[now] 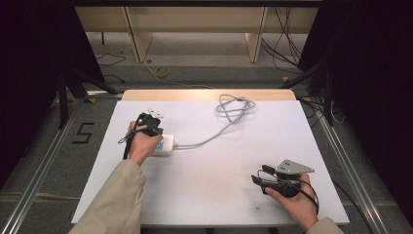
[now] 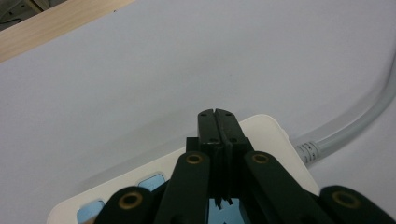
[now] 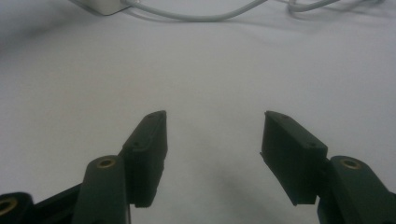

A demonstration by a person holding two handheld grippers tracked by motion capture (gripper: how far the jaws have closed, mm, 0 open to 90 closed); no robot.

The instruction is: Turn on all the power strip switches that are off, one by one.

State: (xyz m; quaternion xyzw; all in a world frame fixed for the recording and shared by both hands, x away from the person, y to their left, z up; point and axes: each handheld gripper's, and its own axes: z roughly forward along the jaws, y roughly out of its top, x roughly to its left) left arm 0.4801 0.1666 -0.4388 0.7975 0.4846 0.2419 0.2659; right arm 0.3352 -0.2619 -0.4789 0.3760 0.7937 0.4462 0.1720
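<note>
A person sits at a white desk (image 1: 204, 185) seen from above, holding a gripper in each hand. At the left centre of the high view, the left gripper (image 1: 155, 127) hangs over a white power strip (image 1: 167, 145) that lies flat on the desk. A grey cable (image 1: 214, 134) runs from the strip's right end toward the upper middle of the frame, where it gathers in loose loops.

In the left gripper view, the left gripper (image 2: 218, 116) has its 2 fingers pressed together with nothing between them, their tips pointing down over the strip's cream top (image 2: 261, 130). Pale blue buttons (image 2: 152, 182) show at the bottom left of that frame, close beside the fingers. Whether the tips touch the strip cannot be told.

The right gripper (image 1: 258, 176) rests low at the lower right of the high view, well apart from the strip. In the right gripper view its fingers (image 3: 149, 149) stand wide apart over bare desk, holding nothing, with the strip and cable in the far upper part of the frame.

The step looks like pressing a switch on the strip with the closed tips. To do it well, the tips should sit squarely over 1 button and push straight down; an angled push may slide the light strip, so the free right gripper could steady its far end.
</note>
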